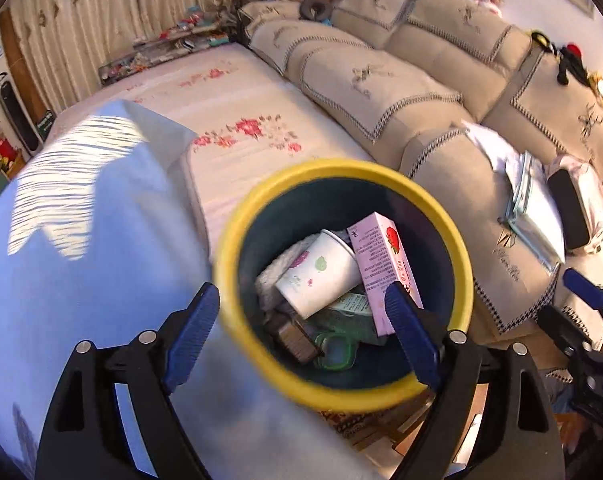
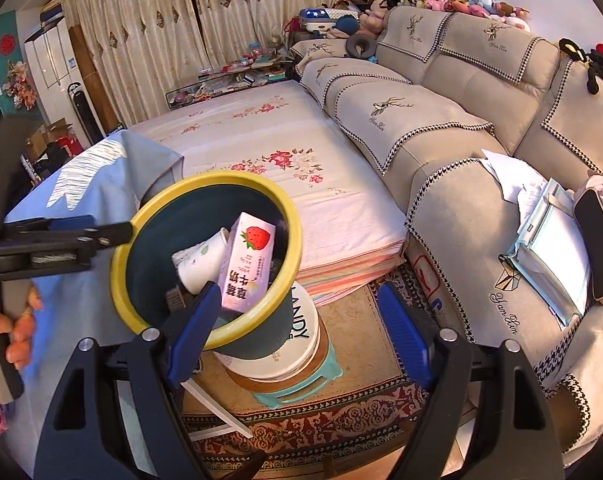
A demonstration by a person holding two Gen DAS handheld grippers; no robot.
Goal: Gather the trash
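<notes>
Floral-sheeted bed (image 2: 285, 184); blue cloth (image 2: 81, 184) lying on it.

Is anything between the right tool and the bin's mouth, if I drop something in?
Nothing visible blocks it. The right tool is open and empty beside the yellow-rimmed bin. The left tool is at the rim's far side. The strawberry carton stands tall inside, nearly up to the rim.

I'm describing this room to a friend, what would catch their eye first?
The yellow-rimmed bin, close in front and full of trash: a pink strawberry carton and a paper cup stick up. Behind it lies a flowered bedspread, with a beige sofa to the right.
</notes>
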